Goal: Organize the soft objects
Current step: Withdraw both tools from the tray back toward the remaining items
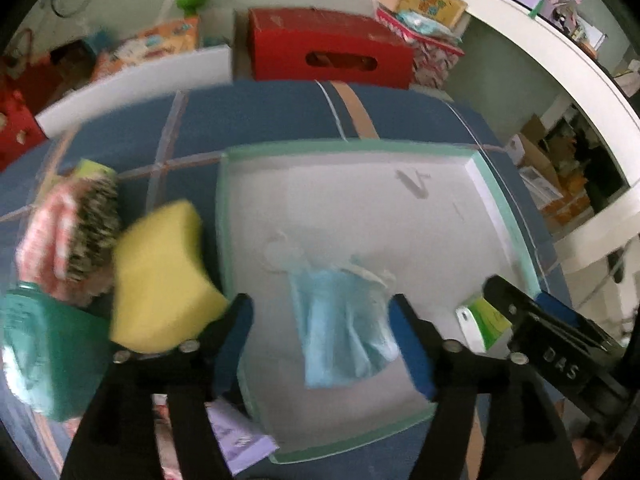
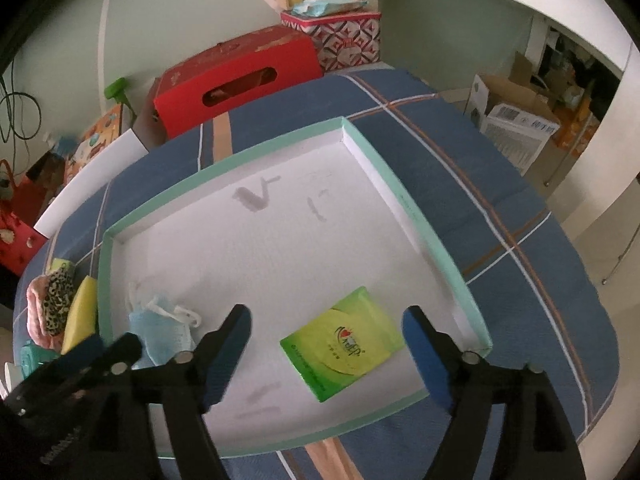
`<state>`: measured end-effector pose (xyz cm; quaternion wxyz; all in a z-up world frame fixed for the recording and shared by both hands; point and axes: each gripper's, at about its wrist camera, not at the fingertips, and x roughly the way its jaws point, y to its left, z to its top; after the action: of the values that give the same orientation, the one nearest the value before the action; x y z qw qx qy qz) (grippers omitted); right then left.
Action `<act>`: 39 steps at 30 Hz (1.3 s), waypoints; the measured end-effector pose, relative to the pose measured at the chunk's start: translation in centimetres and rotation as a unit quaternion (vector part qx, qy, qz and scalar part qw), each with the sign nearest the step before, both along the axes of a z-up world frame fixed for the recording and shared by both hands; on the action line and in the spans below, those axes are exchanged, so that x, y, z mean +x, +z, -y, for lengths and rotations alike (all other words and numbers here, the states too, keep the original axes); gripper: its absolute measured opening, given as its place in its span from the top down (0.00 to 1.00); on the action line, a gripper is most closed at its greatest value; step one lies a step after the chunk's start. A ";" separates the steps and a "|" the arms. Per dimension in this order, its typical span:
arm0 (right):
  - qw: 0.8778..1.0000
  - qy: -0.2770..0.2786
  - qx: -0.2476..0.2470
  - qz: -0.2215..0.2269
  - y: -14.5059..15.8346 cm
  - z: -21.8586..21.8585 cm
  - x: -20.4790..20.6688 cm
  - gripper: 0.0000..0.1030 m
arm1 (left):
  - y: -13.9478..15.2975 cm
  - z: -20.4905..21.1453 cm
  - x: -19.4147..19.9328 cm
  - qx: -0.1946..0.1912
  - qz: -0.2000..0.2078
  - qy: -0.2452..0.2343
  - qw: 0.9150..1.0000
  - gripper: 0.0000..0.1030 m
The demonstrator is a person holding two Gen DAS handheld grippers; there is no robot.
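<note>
A shallow white tray with a mint-green rim lies on the blue plaid table. In it a pale blue face mask lies loose between the wide jaws of my left gripper, which is open. A green tissue pack rests flat on the tray floor between the spread fingers of my right gripper, also open and not touching it. Left of the tray sit a yellow sponge, a leopard-print scrunchie on pink cloth, and a teal object.
A red cardboard box stands beyond the table's far edge, with patterned boxes behind it. A purple packet lies near the tray's front corner. Cardboard boxes crowd the floor at right.
</note>
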<state>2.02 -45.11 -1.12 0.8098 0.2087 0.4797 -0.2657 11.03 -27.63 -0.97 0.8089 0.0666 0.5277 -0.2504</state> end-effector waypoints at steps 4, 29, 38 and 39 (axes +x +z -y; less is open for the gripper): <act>1.000 0.006 -0.003 0.007 0.5 -0.2 -0.2 0.00 | 2.1 -1.4 0.1 0.019 0.060 0.036 0.997 0.15; 0.990 0.087 0.035 0.104 4.0 -6.8 0.4 0.00 | 5.4 -23.3 -2.3 -0.002 0.147 0.222 0.964 0.04; 0.983 0.159 0.047 0.078 3.2 -13.3 -0.3 0.00 | 2.6 -26.2 -4.0 0.005 0.089 0.231 0.969 0.04; 0.982 0.168 0.045 0.069 2.9 -14.1 -0.4 0.00 | 2.4 -26.4 -4.1 0.007 0.083 0.230 0.970 0.04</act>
<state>1.67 -31.00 1.80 0.8639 0.1793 0.4622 -0.0894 6.93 -1.26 1.41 0.8854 -0.0306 0.4614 -0.0476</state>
